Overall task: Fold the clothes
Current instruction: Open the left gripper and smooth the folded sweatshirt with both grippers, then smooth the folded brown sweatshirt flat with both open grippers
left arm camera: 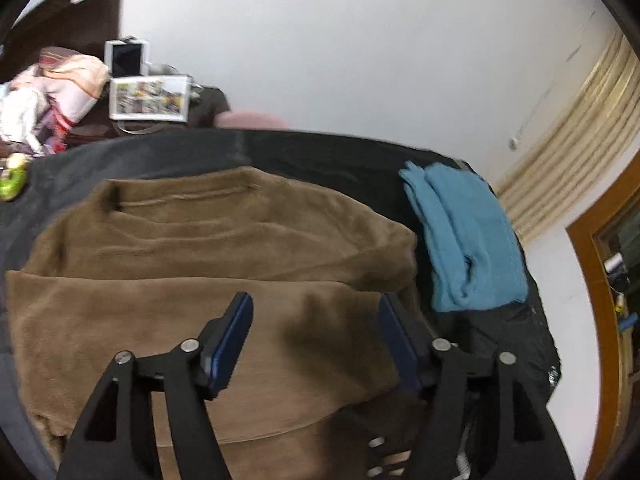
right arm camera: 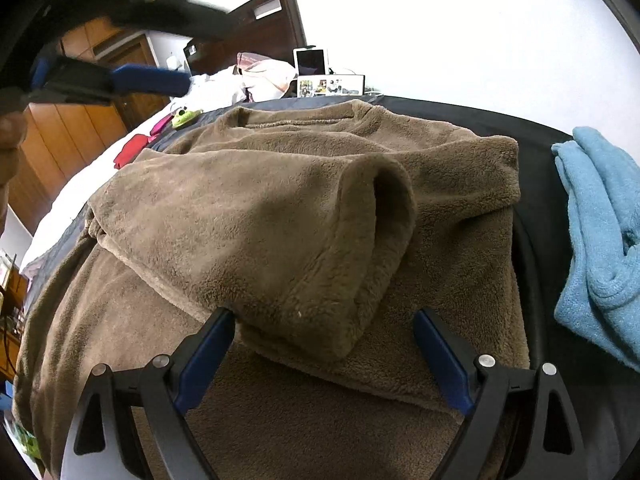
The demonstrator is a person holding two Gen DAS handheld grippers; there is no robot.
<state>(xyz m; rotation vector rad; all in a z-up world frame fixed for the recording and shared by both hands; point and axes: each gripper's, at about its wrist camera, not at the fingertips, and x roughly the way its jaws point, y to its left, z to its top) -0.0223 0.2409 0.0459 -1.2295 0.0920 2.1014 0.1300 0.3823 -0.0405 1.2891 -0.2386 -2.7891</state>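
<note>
Right wrist view takes in a black cloth-covered surface (right arm camera: 532, 136) spread across the scene, and on it lies the biggest item, a brown fleece garment (right arm camera: 280, 208), collar away from the camera, with one sleeve (right arm camera: 304, 240) folded across its body so the open cuff faces the right side. Just beside the garment, on the right part of the black surface, sits a folded blue fleece piece (right arm camera: 600, 232), not touching the brown one as far as can be seen. The right gripper (right arm camera: 324, 344) hangs low over the near part of the brown garment with its blue-padded fingers spread wide, holding nothing; the sleeve's lower corner lies between them. The left gripper (right arm camera: 120, 76) shows blurred at upper left in this view; in the left wrist view it (left arm camera: 316, 332) is above the garment, fingers wide apart and empty. Farther back stand a small tablet (left arm camera: 126, 58) and a green object (left arm camera: 12, 184).
</note>
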